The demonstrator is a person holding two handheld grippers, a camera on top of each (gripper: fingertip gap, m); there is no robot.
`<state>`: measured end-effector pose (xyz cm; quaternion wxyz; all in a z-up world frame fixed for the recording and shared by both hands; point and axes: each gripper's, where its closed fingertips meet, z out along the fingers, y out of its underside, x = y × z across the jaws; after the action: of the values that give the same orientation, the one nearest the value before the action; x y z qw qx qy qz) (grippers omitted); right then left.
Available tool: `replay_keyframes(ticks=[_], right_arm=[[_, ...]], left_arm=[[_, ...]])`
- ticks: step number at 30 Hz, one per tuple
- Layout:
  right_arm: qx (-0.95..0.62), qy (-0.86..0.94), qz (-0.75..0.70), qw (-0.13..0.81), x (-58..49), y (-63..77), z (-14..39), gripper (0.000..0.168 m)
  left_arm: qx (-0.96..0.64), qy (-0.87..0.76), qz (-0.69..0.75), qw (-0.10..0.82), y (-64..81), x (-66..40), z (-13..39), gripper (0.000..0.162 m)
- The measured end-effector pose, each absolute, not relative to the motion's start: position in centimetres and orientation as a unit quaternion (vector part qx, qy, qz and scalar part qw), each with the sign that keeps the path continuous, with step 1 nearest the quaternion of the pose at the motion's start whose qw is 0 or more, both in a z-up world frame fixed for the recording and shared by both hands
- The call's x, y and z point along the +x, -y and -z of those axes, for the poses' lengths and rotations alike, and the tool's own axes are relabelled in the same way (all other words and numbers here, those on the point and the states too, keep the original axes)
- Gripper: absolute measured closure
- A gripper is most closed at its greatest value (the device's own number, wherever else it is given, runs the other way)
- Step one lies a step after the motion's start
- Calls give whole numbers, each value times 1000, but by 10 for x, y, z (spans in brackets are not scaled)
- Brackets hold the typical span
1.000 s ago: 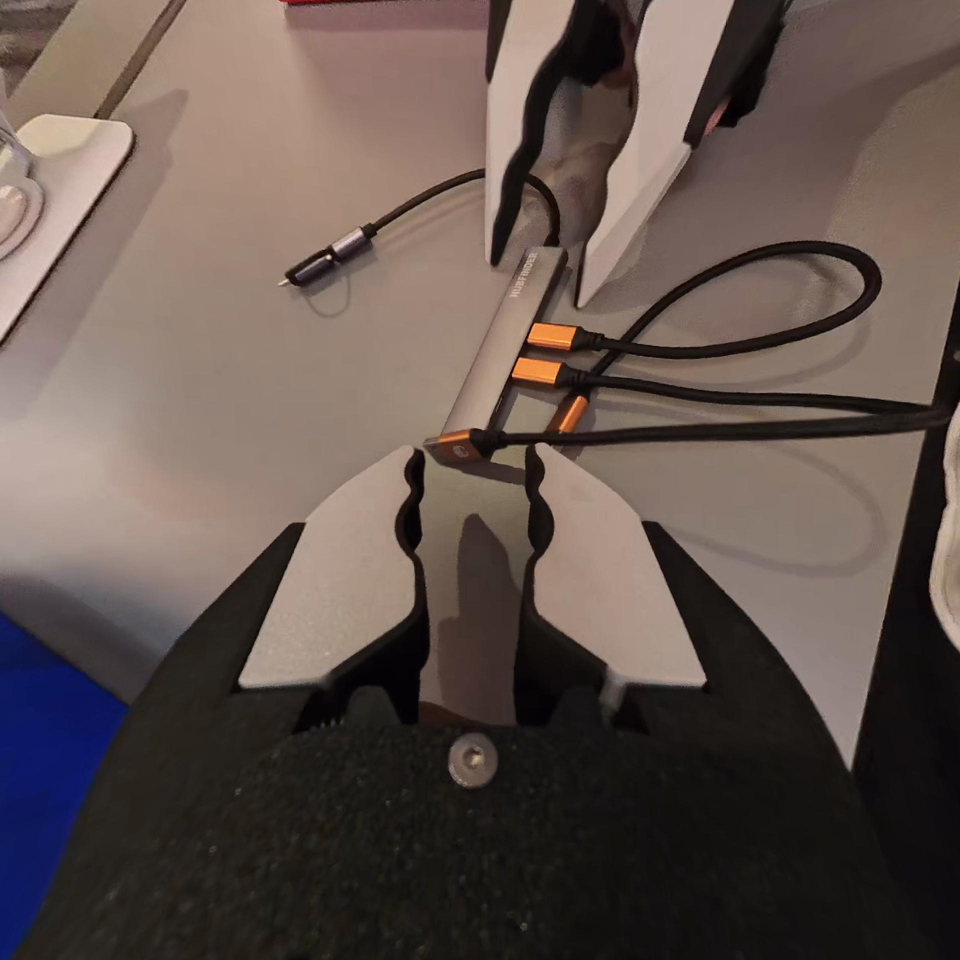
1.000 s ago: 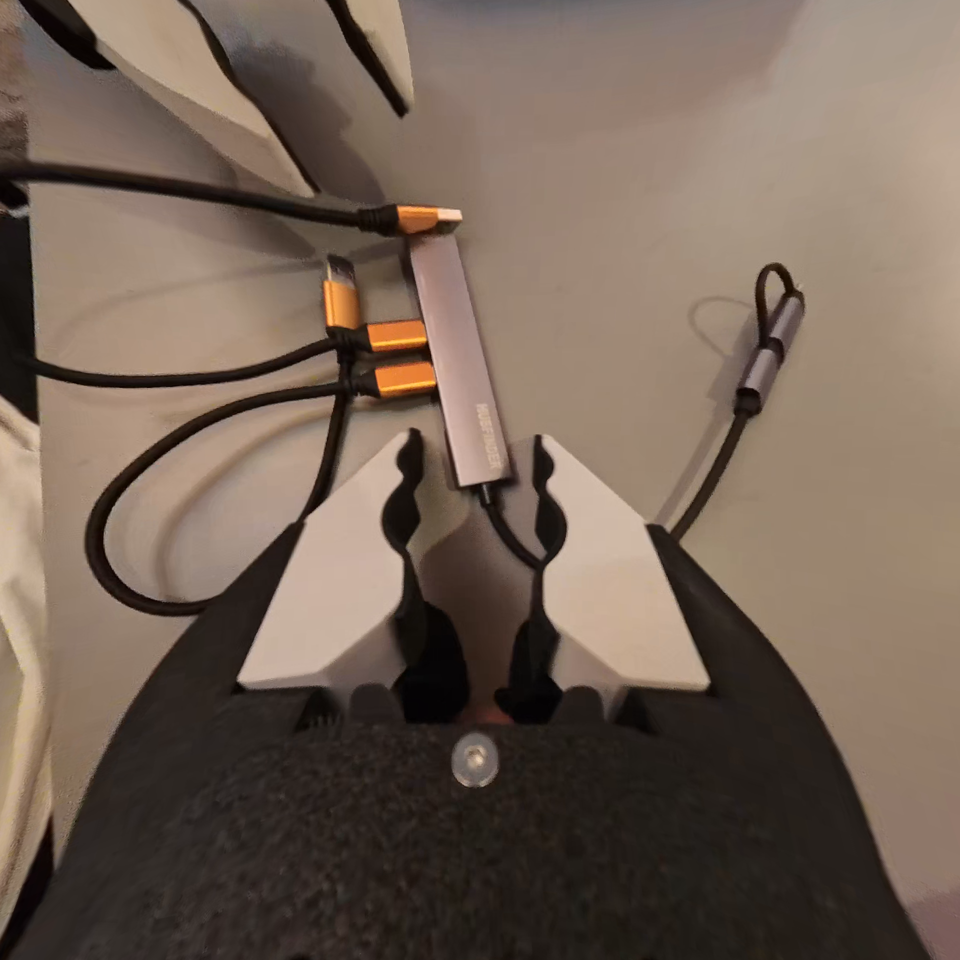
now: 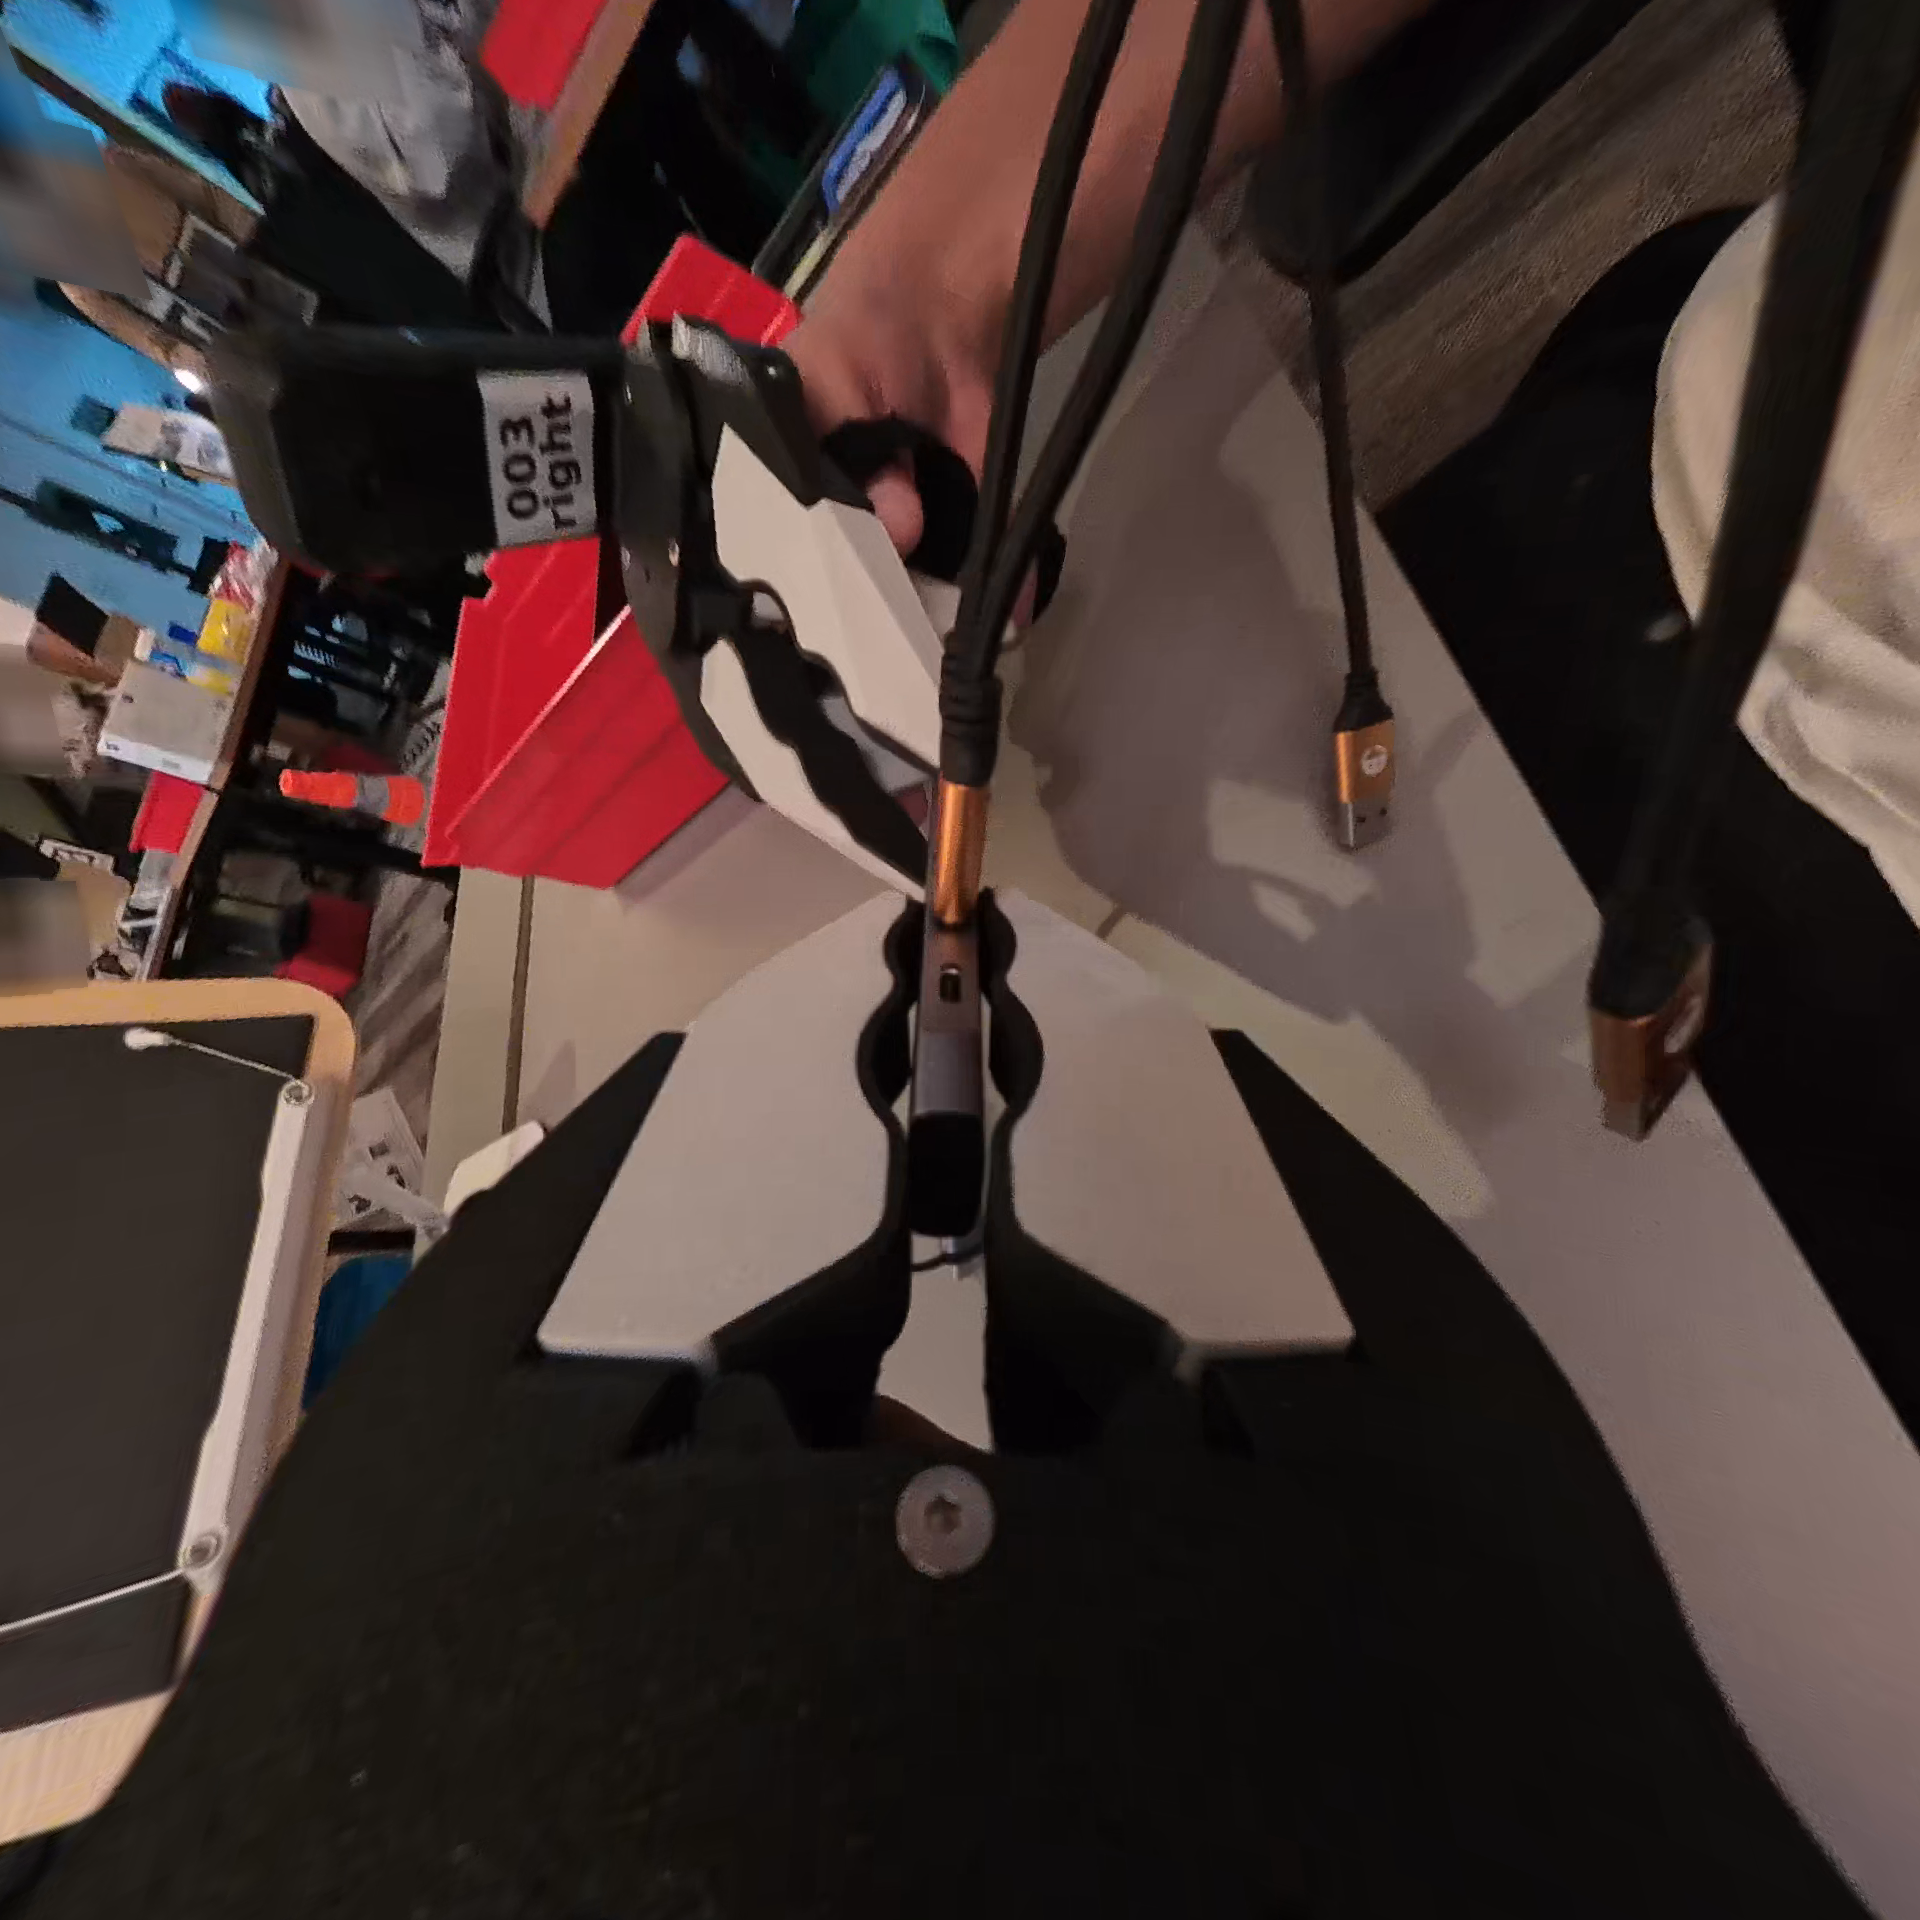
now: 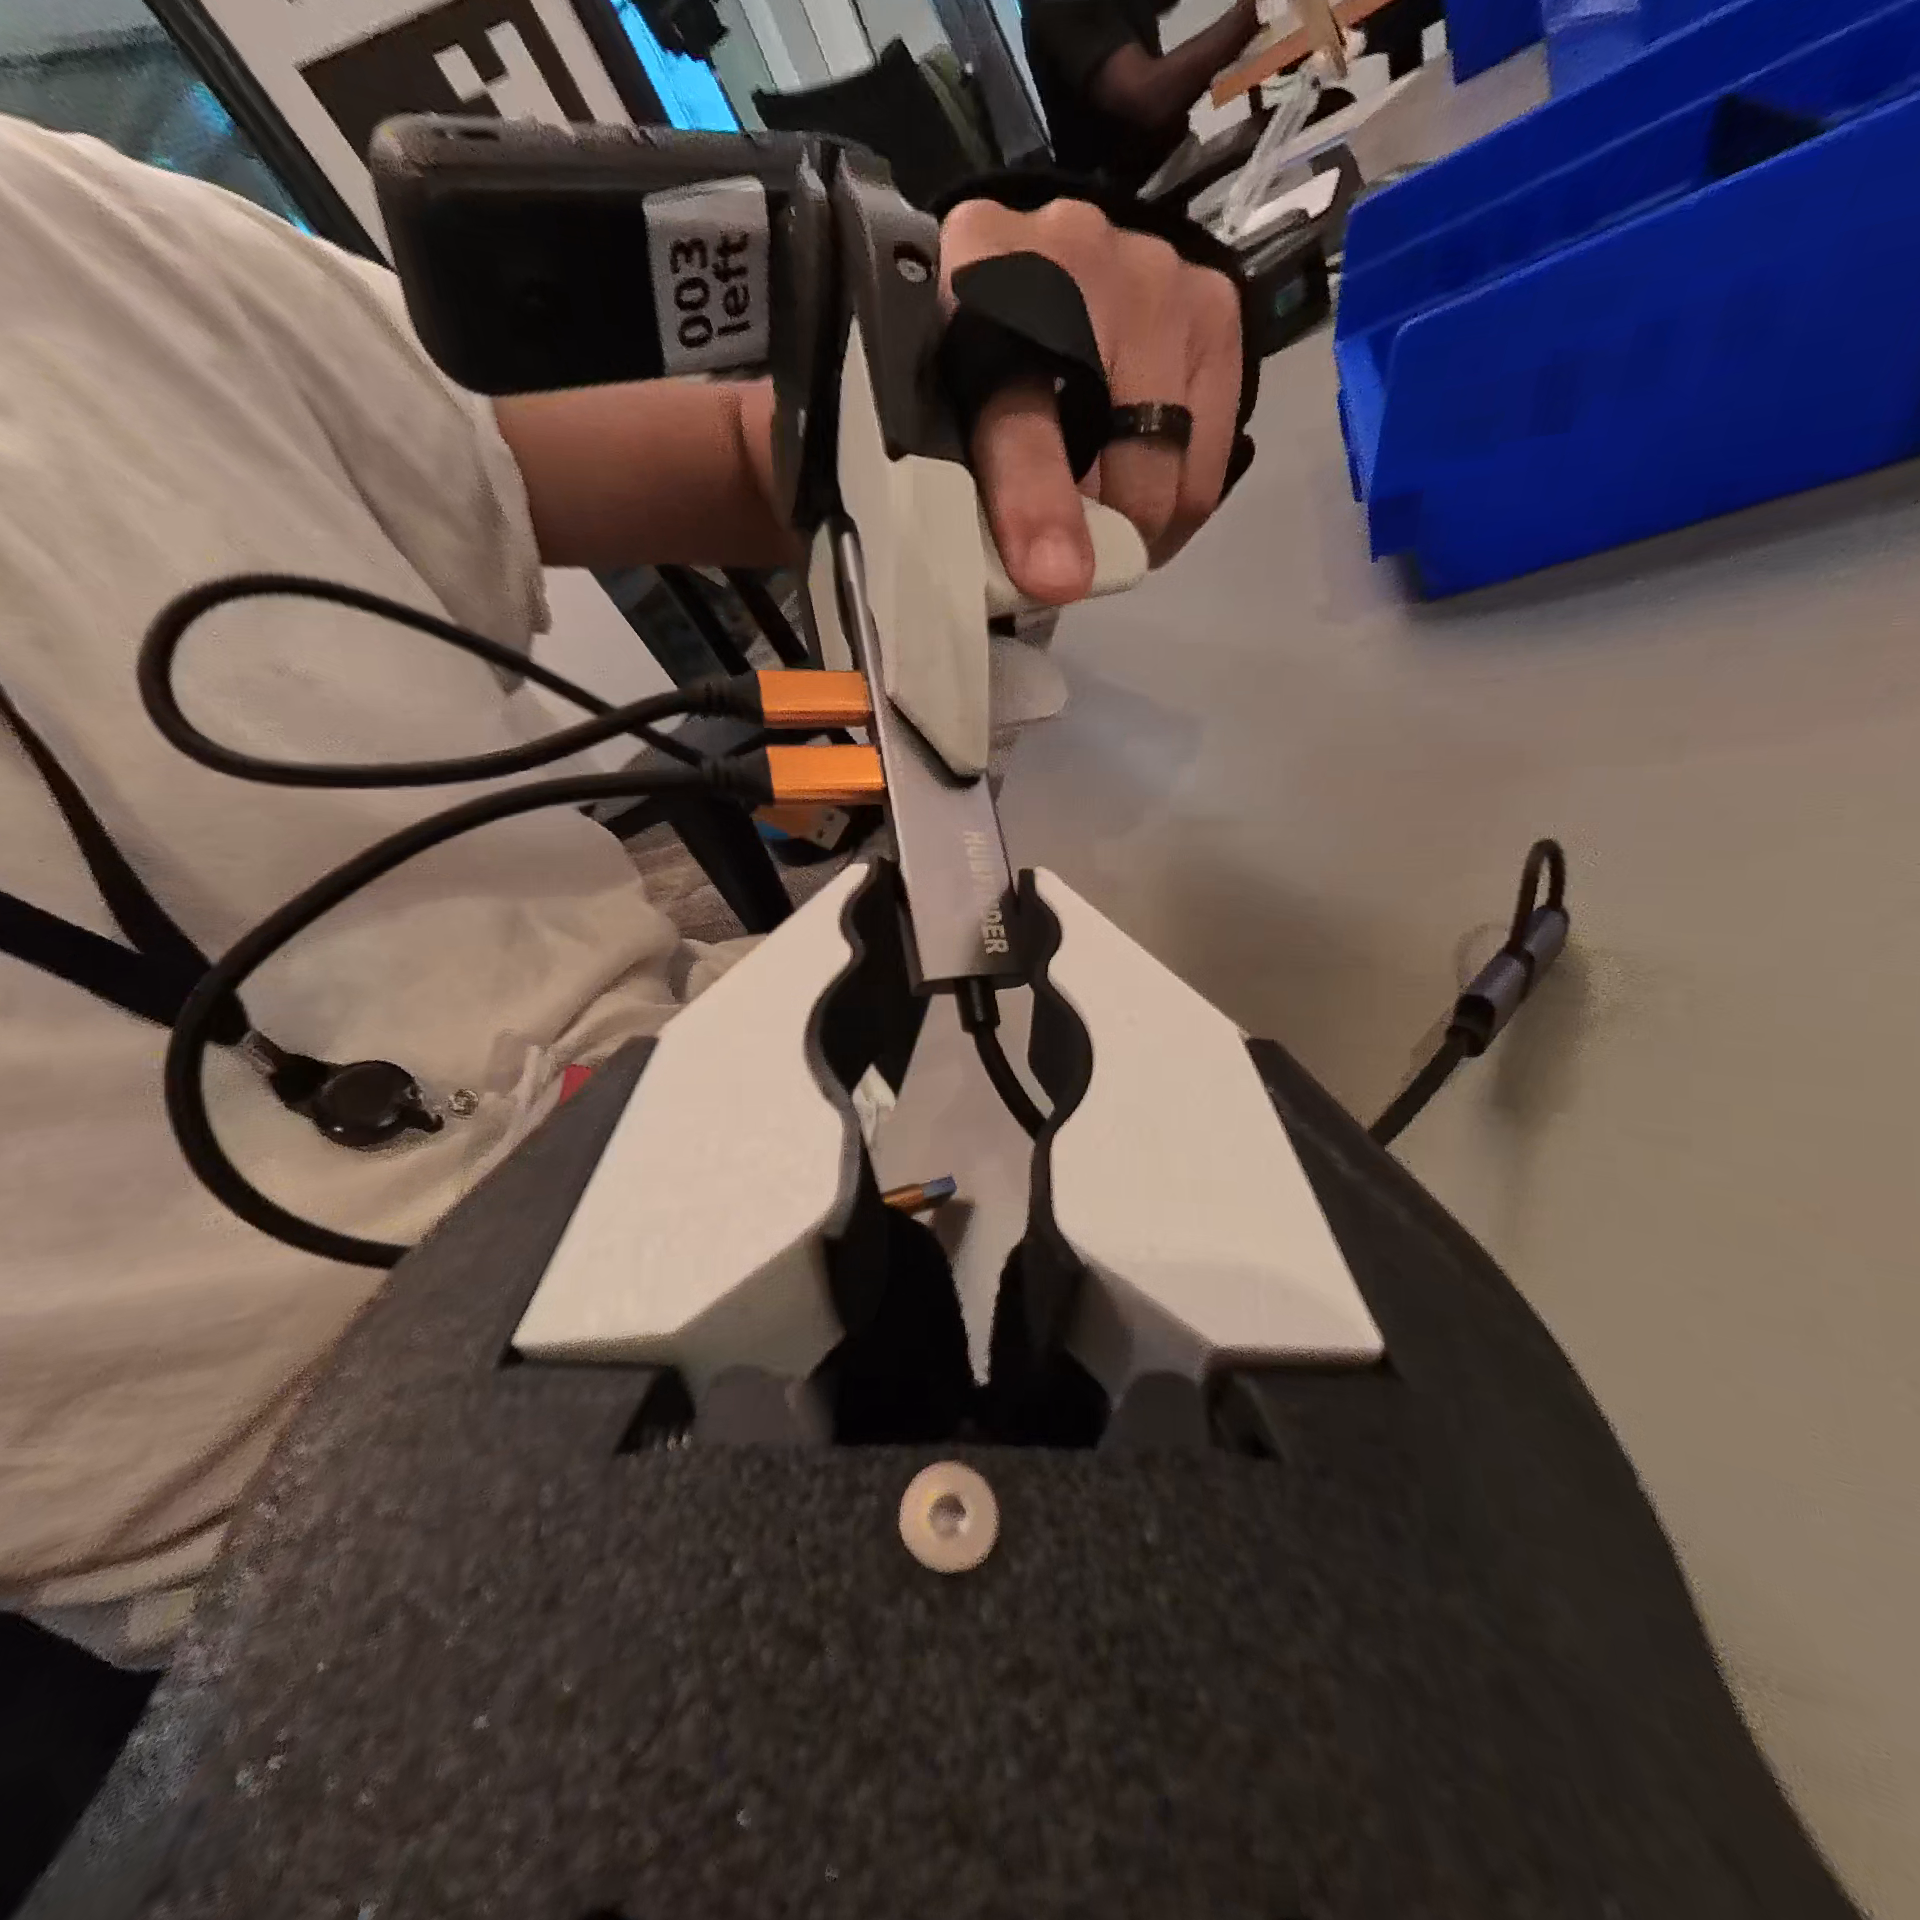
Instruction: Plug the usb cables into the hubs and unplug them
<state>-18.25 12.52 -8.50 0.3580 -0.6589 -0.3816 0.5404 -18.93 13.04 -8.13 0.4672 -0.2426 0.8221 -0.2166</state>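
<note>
A second ago the grey hub [image 4: 951, 862] was lying flat on the table [image 4: 1558, 748] with both grippers hovering open at its ends; now it is hanging in the air, clear of the table, between the two.

The left gripper [image 3: 948, 914] is clamping one end of the hub, its jaws pressed closed against the hub's sides. The right gripper [image 4: 954, 883] is gripping the other end, the one where the hub's own cable [image 4: 1455, 1039] is leaving; that cable's grey plug is still lying on the table to the right.

Two orange plugs [image 4: 821, 738] are sitting in the hub's side ports, as before. The orange end plug [image 3: 1652, 1049], seated at the hub's end a second ago, is now dangling free at the right of the left wrist view, and a smaller loose plug [image 3: 1361, 774] is hanging beside it. Blue bins [image 4: 1662, 312] are standing on the far table.
</note>
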Motion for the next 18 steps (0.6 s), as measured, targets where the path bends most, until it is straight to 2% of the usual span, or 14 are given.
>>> replay_keyframes(ticks=[4,7,11,13,16,18], right_arm=[[-672,361,-507,403,-170,-142,78,145],[-712,304,-385,503,-133,-180,54,137],[-711,231,-204,632,-72,-202,-8,142],[-737,251,-148,610,-66,-197,-4,149],[-806,298,-64,507,-64,-193,53,143],[-809,302,-41,502,-72,-205,81,140]], left_arm=[[-269,-796,223,495,-140,-181,76,153],[-302,-758,173,552,-180,-168,74,153],[-357,-669,85,646,-258,-146,71,153],[-375,-624,54,683,-287,-135,70,153],[-383,-574,30,723,-306,-123,70,153],[-382,-561,37,733,-303,-116,74,153]])
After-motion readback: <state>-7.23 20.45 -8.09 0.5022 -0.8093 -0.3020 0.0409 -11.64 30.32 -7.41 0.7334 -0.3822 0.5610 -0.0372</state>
